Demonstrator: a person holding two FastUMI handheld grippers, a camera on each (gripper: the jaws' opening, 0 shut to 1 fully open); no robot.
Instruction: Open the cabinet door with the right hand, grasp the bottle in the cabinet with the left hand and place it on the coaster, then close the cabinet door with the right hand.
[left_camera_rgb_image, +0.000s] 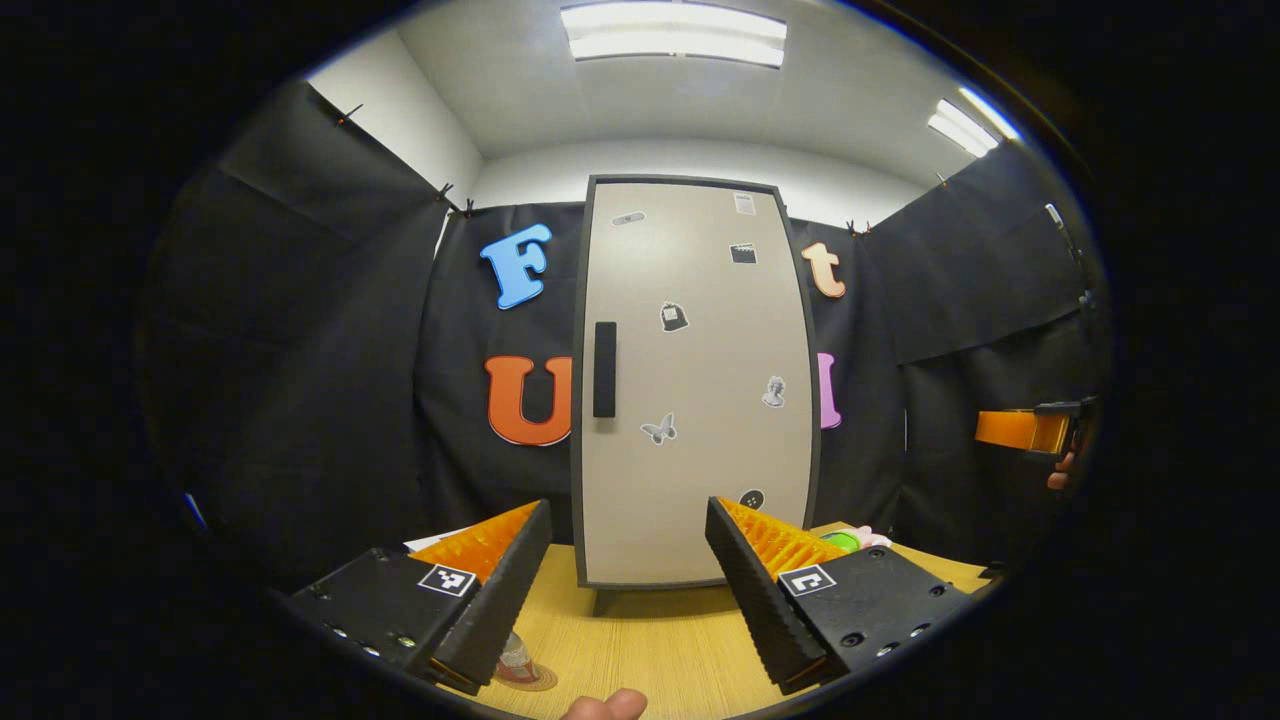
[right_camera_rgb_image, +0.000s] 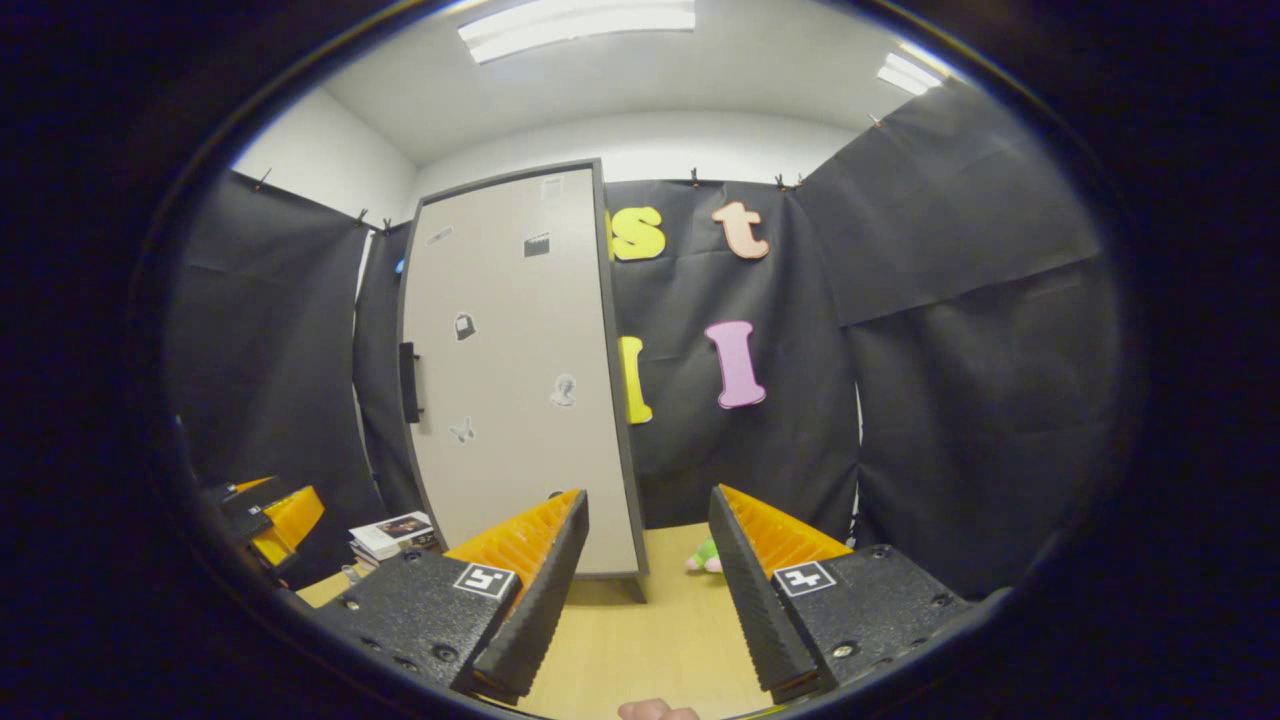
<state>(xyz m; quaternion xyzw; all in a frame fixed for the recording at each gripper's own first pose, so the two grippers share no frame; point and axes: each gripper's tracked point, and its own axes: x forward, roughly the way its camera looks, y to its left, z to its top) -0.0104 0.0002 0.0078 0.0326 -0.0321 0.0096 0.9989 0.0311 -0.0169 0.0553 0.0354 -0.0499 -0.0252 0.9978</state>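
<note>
Cabinet (left_camera_rgb_image: 695, 380) stands upright on the wooden bench (left_camera_rgb_image: 640, 640), door shut, dark handle (left_camera_rgb_image: 604, 369) on the door's left edge. Small stickers are scattered over the door face. The bottle is not visible; the closed door hides the cabinet interior.

Left gripper (left_camera_rgb_image: 628, 580) hangs above the bench, facing the door squarely, fingers spread wide apart with nothing between them. A coaster (left_camera_rgb_image: 522, 672) lies on the bench just beside the left finger, partly hidden by it. A small green and pink toy (left_camera_rgb_image: 850, 540) lies behind the right finger, near the cabinet's right base.

In the right gripper view, the right gripper (right_camera_rgb_image: 648, 580) also has its fingers wide apart and empty, with the cabinet (right_camera_rgb_image: 520, 380) to the left ahead. A stack of books (right_camera_rgb_image: 392, 535) lies on the bench left of the cabinet
</note>
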